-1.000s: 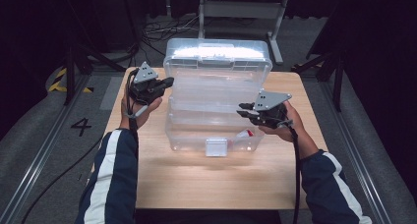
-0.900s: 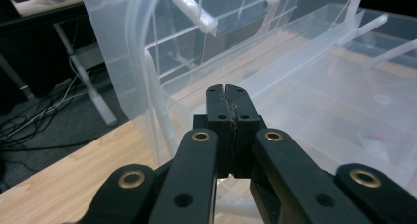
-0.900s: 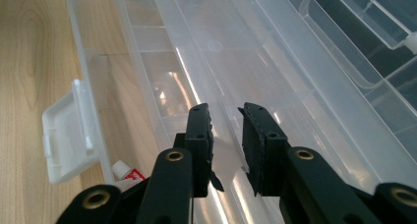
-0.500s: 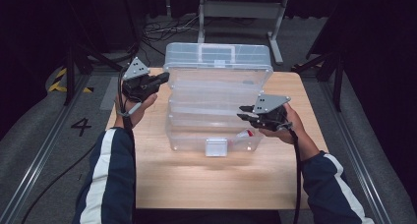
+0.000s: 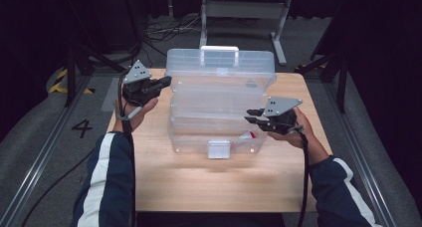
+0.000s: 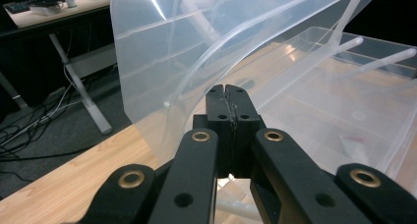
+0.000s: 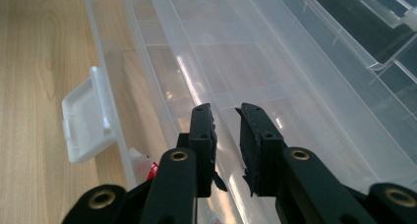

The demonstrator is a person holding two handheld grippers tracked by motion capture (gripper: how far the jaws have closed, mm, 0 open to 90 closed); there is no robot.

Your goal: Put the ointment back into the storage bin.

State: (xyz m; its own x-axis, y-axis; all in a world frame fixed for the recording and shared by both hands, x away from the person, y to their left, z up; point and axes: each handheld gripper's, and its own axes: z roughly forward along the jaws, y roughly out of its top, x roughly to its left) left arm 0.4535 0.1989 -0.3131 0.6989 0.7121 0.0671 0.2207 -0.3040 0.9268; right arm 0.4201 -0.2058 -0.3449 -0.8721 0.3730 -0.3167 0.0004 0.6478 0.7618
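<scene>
Raised farther, the clear box's lid [image 5: 220,67] meets the closed left claw [image 5: 165,81]; right claw [image 5: 251,115] parted alongside.

The small red and white item [image 5: 250,135] in the clear plastic box [image 5: 219,105], toward four o'clock on the table [image 5: 209,182], is too small and veiled by plastic to identify. In the right gripper view it is cut off behind the right hand-held gripper [image 7: 227,130]. The box's lid [image 6: 196,52] runs off the top edge in the left gripper view.
</scene>
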